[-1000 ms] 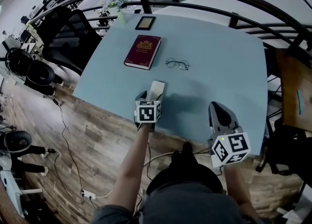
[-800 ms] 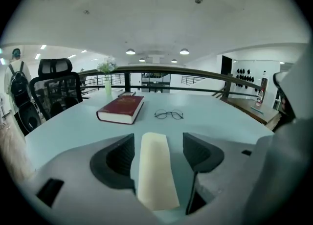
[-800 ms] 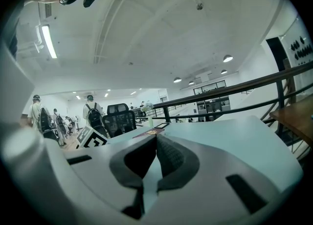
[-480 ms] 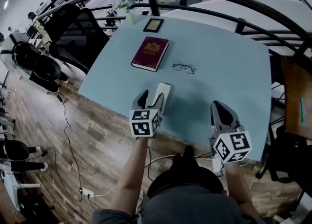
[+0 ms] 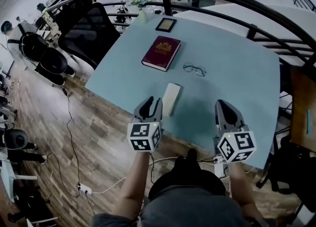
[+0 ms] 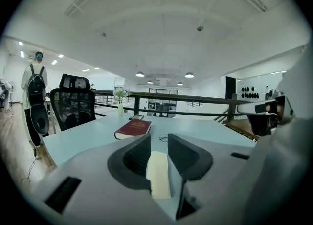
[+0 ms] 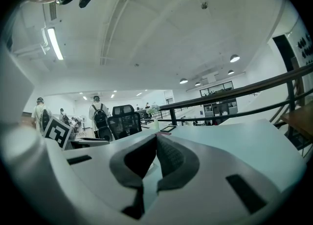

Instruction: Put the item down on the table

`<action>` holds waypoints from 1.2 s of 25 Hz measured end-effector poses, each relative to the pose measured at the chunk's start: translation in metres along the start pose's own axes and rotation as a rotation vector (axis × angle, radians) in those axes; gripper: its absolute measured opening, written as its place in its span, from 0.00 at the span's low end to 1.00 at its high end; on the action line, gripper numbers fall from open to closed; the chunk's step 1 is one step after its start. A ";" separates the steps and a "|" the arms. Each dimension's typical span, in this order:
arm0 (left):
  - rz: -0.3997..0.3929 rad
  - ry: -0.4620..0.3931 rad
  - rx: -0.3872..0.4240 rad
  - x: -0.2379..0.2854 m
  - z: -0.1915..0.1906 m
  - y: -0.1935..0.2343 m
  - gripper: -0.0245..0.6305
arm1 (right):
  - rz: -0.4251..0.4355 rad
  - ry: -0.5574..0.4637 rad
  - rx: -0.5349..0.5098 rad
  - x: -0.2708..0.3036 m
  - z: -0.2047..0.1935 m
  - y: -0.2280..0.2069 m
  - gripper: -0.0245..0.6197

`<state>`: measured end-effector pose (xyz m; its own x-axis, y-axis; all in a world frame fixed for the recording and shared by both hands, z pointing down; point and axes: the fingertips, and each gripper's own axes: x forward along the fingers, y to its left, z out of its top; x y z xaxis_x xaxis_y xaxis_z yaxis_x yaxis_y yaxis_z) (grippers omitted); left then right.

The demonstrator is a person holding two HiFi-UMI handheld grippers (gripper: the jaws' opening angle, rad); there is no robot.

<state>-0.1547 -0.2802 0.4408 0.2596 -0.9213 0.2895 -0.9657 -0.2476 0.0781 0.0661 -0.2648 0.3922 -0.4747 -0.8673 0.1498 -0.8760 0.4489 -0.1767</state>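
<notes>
A flat cream case [image 5: 171,98] lies on the light blue table [image 5: 232,58] near its front edge. My left gripper [image 5: 152,105] hovers just behind and left of the case, near the table's edge. Its jaws are closing with a narrow gap left, and nothing is pressed between the pads. In the left gripper view the cream case [image 6: 158,172] shows through that gap, lying on the table below the left gripper [image 6: 159,138]. My right gripper [image 5: 225,111] is held over the front right of the table. The right gripper [image 7: 156,138] is shut and empty.
A dark red book [image 5: 161,53] and a pair of glasses [image 5: 194,68] lie mid-table, beyond the case. A small dark frame [image 5: 166,24] and a vase of flowers [image 5: 142,11] stand at the far edge. A black office chair [image 5: 89,33] is at the left, a railing behind.
My left gripper has drawn back from the cream case toward the table's front edge, and its jaws have narrowed. The case stays flat on the table. The right gripper has barely moved.
</notes>
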 end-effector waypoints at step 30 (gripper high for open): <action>0.099 -0.129 -0.042 -0.057 0.016 0.013 0.05 | 0.126 0.000 -0.047 0.024 0.005 0.035 0.04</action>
<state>-0.1818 -0.2353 0.4095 0.1588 -0.9720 0.1734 -0.9850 -0.1438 0.0958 0.0245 -0.2712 0.3847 -0.5815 -0.8031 0.1296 -0.8122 0.5641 -0.1488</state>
